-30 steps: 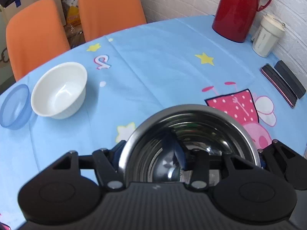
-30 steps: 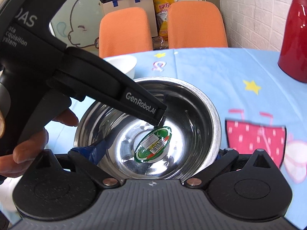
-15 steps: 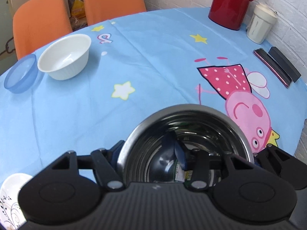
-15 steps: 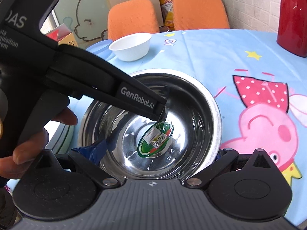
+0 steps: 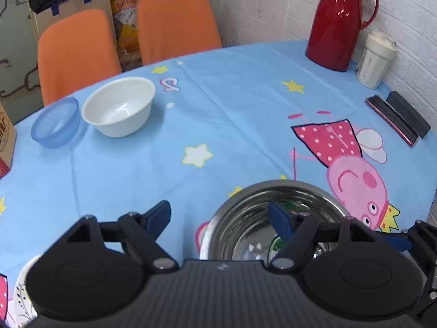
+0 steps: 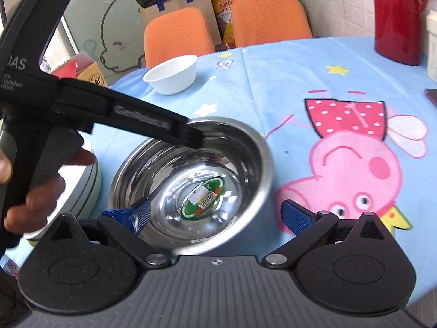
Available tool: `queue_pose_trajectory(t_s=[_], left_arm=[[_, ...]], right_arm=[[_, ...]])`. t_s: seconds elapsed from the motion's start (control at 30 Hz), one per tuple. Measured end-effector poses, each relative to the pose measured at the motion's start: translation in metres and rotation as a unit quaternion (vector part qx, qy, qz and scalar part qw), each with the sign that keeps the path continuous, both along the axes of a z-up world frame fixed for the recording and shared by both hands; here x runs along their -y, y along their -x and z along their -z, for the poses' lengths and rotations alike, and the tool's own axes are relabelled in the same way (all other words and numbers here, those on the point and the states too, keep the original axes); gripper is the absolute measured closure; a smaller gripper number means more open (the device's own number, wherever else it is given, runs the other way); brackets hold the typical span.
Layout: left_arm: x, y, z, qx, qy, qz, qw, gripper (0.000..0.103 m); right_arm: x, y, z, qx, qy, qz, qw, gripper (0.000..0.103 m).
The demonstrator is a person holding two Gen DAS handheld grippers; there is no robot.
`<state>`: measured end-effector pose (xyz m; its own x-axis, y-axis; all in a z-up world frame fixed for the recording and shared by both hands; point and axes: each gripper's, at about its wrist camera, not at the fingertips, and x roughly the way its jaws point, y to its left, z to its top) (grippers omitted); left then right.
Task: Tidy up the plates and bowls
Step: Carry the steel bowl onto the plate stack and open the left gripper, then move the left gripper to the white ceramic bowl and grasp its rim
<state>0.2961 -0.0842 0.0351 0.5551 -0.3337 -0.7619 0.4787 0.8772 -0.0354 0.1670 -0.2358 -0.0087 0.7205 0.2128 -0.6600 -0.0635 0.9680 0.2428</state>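
Observation:
A steel bowl (image 6: 196, 175) with a green sticker inside sits on the blue tablecloth near the front edge; it also shows in the left wrist view (image 5: 275, 218). My left gripper (image 5: 218, 218) is open, its right finger inside the bowl and its left finger outside, not clamping the rim. My right gripper (image 6: 215, 218) is open, its left finger inside the bowl and its right finger outside over the cloth. A white bowl (image 5: 118, 106) and a blue bowl (image 5: 54, 121) stand at the far left.
A red thermos (image 5: 337, 22) and a white cup (image 5: 375, 60) stand at the back right by the wall. Two dark flat items (image 5: 396, 117) lie right. A patterned plate (image 5: 21, 295) and a grey dish (image 6: 79, 188) sit left. Orange chairs (image 5: 174, 22) stand behind.
Both grippers have opened and let go of the steel bowl, which now rests on the cloth. The left gripper has shifted left of the bowl.

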Motion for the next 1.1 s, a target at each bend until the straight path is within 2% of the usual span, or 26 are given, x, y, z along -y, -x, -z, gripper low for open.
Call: queue_pose_trajectory(t_s=[0.17,0.3,0.5,0.63,0.73,0.9,0.97,1.03,1.1], left_arm=[[-0.017,0.007,-0.019,0.026,0.017,-0.019,0.9994,0.021],[-0.026,0.005,-0.028,0.029,0.023,-0.023,0.9991,0.021],[-0.042,-0.021,-0.028,0.02,0.021,-0.03,0.9991,0.021],[-0.055,-0.061,-0.028,0.019,0.011,-0.046,0.9987,0.021],[-0.066,-0.101,-0.041,0.033,0.006,-0.058,0.9978,0.021],[-0.076,-0.172,-0.06,0.048,0.01,-0.06,0.997,0.021],[-0.077,-0.198,-0.056,0.031,0.017,-0.032,0.9989,0.019],[-0.073,-0.222,-0.047,0.009,0.019,-0.018,0.9996,0.013],[-0.068,-0.242,-0.036,-0.015,0.02,-0.006,0.9997,0.013]], right_arm=[[0.022,0.023,-0.017,0.031,-0.023,0.032,0.999,0.014],[0.031,0.015,-0.025,0.044,-0.044,0.035,0.997,0.014],[0.027,-0.026,-0.044,0.071,-0.004,0.007,0.997,0.014],[0.017,-0.075,-0.055,0.07,0.036,-0.027,0.997,0.014],[0.003,-0.122,-0.063,0.063,0.073,-0.059,0.994,0.014],[-0.024,-0.199,-0.065,0.041,0.085,-0.118,0.989,0.014],[-0.036,-0.221,-0.059,0.03,0.088,-0.137,0.986,0.014],[-0.047,-0.236,-0.05,0.016,0.092,-0.158,0.983,0.014],[-0.057,-0.248,-0.039,0.002,0.089,-0.177,0.98,0.014]])
